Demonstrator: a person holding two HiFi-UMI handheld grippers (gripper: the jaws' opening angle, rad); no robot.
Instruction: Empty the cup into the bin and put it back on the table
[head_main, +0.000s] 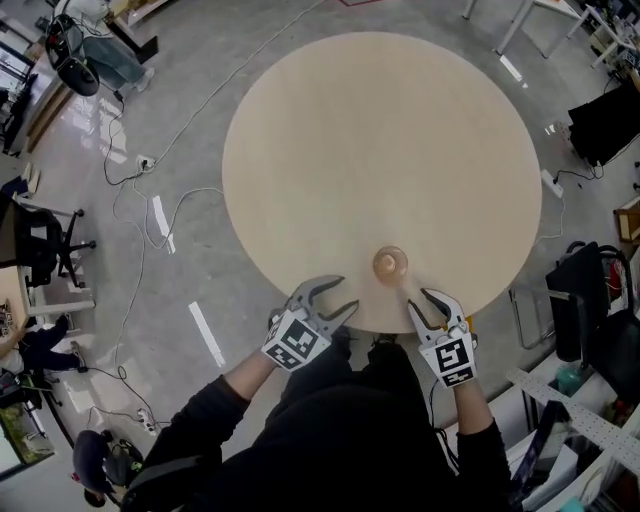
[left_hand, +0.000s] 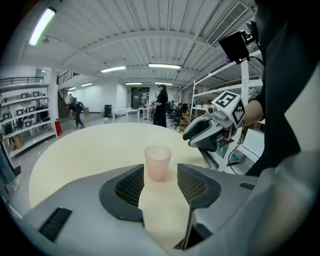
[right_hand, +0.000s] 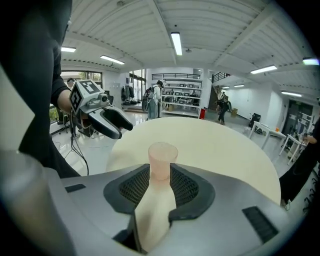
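Pink plastic cup (head_main: 390, 264) near the desk's (head_main: 380, 150) lower edge: I judged it light and crushable, best pinched gently mid-wall. Left gripper (head_main: 348, 293) and right gripper (head_main: 417, 298) jaws stood wide, empty.

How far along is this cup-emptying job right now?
Hard to call anything done: the cup stands upright on the table near its edge, and whether it holds anything I can't tell. Nothing is in hand: the left gripper and right gripper are both open, just short of the cup. No bin is in view. If it hasn't been emptied, gripping, tipping and returning it all remain.
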